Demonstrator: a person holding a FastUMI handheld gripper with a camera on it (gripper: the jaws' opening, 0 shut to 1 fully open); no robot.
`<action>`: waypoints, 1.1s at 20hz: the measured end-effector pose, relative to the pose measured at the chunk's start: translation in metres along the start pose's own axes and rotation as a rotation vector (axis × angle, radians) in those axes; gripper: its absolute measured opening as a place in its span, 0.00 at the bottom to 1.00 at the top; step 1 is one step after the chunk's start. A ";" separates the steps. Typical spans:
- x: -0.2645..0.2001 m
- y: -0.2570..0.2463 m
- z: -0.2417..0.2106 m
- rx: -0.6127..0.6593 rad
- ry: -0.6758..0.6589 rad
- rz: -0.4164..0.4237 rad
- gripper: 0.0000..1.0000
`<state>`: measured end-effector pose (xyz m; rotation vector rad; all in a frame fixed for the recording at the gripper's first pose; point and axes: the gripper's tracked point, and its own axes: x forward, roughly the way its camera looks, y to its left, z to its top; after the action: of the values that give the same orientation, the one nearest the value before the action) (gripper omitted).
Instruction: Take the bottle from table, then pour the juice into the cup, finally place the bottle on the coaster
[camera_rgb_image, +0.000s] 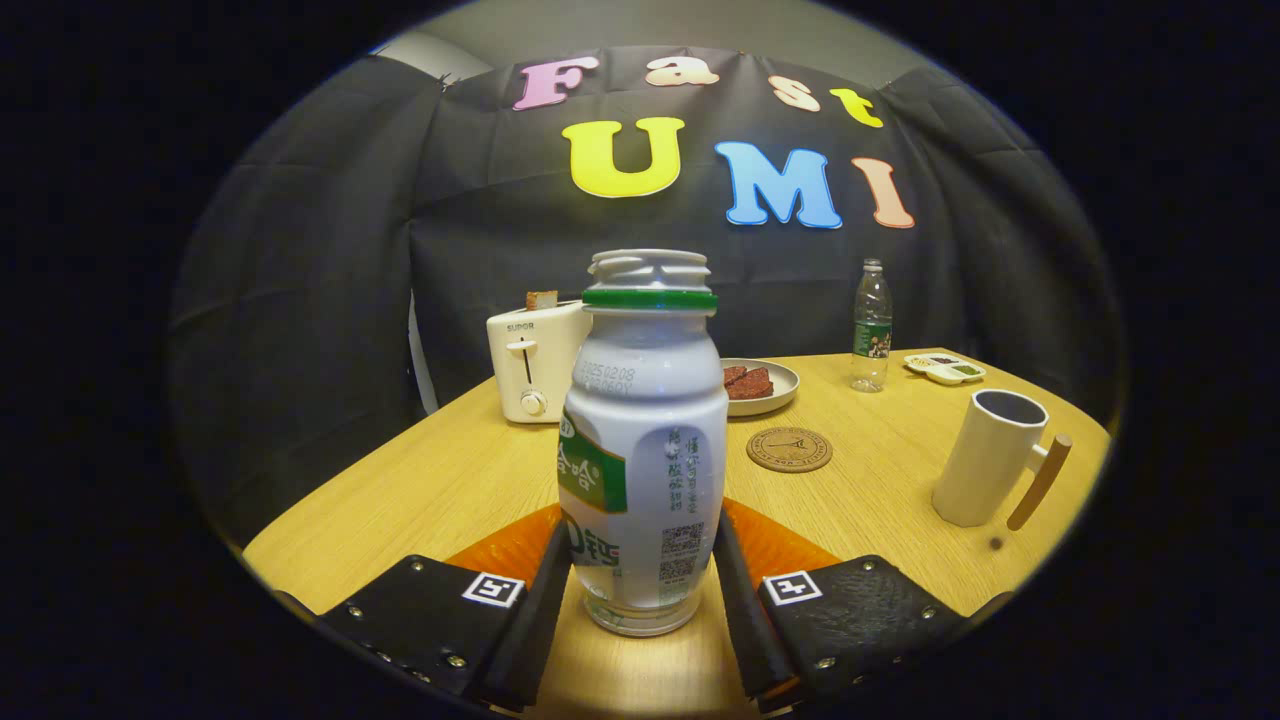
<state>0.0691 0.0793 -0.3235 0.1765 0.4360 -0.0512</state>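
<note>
While the bottle (642, 440) stands upright on the desk (400, 490), its long axis is seen to run straight up, square to the line of the tool (640, 585), and its lower body is flanked by the two fingers (545, 590). Both fingers are laid against the sides of the bottle near its base, so the tool is judged to be clenched on the bottle, though how hard it is pressed cannot be told. The cap is already off: the threaded neck is bare above a green ring. The base appears to rest on the desk, so the lift is judged not yet made.

Beyond the bottle and a little to the right, the round coaster (789, 449) is laid flat on the desk. Farther to the right, and nearer than the coaster, the cup (990, 458) is stood upright with its mouth open and its wooden handle turned away to the right. The pour is therefore judged to call for the bottle to be carried rightward and tipped toward that mouth, and the coaster is to be reached afterwards by a move forward and back toward the middle.

Behind these, a toaster (530, 362), a plate (770, 385) with dark slices, a clear water bottle (871, 326) and a small divided dish (945, 368) are set along the far side of the desk.
</note>
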 end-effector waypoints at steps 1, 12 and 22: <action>0.000 0.001 0.004 0.021 -0.004 0.003 0.72; -0.003 -0.043 0.059 0.245 -0.081 -0.035 0.72; 0.005 -0.093 0.061 0.521 -0.041 -0.051 0.72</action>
<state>0.0904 -0.0232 -0.2858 0.6753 0.3792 -0.2189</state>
